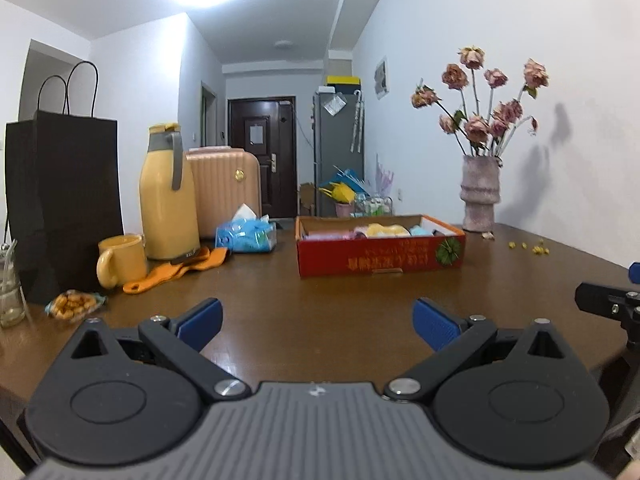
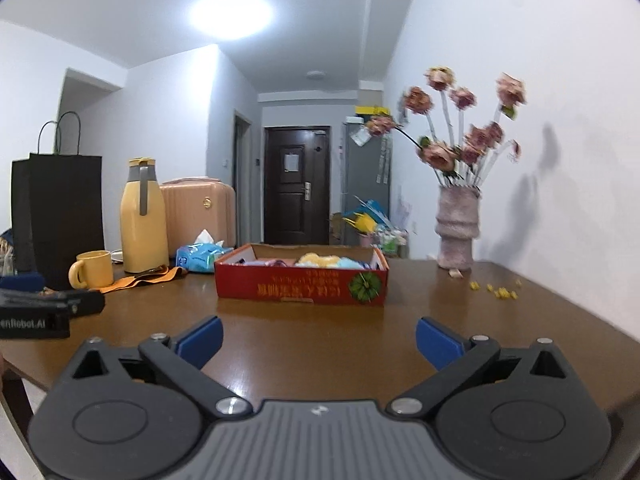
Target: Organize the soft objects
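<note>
Hovering low over a brown wooden table (image 1: 320, 312), a person's two hand-held grippers face a shallow red cardboard box (image 1: 380, 258) in which the soft objects (image 1: 388, 231) lie side by side: pink, yellow and pale blue bundles, their exact kind too small to tell. Both tools hold nothing: the left gripper (image 1: 318, 322) has its blue-padded fingers spread wide apart over bare wood, and the right gripper (image 2: 319, 340) shows the same wide gap, the box well ahead of each. To the box's left stand a yellow thermos jug (image 1: 170, 196), a yellow mug (image 1: 120, 266), a black paper bag (image 1: 62, 200), a blue tissue pack (image 1: 246, 234) and an orange cloth (image 1: 180, 270) lying flat by the jug; a vase of dried roses (image 1: 480, 196) stands against the wall at right, with small yellow crumbs (image 1: 528, 246) scattered near it. As a judgement, the scene fits two stages equally: soft items already gathered in the box with both tools drawn back, or a box of items waiting to be taken out and sorted. Whether the orange cloth counts among the task's things cannot be settled. Any coming grasp of such material would probably call for a gentle, shallow pinch from above the box's low wall, with care not to drag neighbouring bundles or shift the light cardboard
</note>
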Available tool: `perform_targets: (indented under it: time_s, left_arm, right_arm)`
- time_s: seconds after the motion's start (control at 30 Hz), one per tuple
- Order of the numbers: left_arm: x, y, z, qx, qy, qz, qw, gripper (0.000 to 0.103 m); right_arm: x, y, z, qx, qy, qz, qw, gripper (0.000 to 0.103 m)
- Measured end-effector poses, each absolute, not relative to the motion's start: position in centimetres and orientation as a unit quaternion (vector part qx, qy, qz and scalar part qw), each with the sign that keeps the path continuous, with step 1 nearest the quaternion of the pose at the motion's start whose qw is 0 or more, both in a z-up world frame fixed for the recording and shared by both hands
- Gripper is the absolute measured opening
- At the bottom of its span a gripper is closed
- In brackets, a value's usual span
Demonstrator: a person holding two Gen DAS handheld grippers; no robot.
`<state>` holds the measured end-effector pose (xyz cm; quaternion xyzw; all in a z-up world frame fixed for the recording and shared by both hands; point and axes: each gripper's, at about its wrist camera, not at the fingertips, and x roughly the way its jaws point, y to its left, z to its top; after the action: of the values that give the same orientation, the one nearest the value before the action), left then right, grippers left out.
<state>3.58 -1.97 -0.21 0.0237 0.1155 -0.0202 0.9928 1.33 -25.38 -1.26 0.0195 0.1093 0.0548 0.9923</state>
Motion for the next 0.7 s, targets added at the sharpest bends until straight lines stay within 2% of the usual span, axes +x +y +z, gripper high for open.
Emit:
perform_targets:
  time_s: [0.7]
  left_arm:
    - [3.0, -2.6, -0.2, 0.033, 0.113, -0.029, 0.993, 0.103]
  right_arm:
    - [1.5, -24.1, -1.8, 0.017, 0.123, 0.073, 0.990, 0.103]
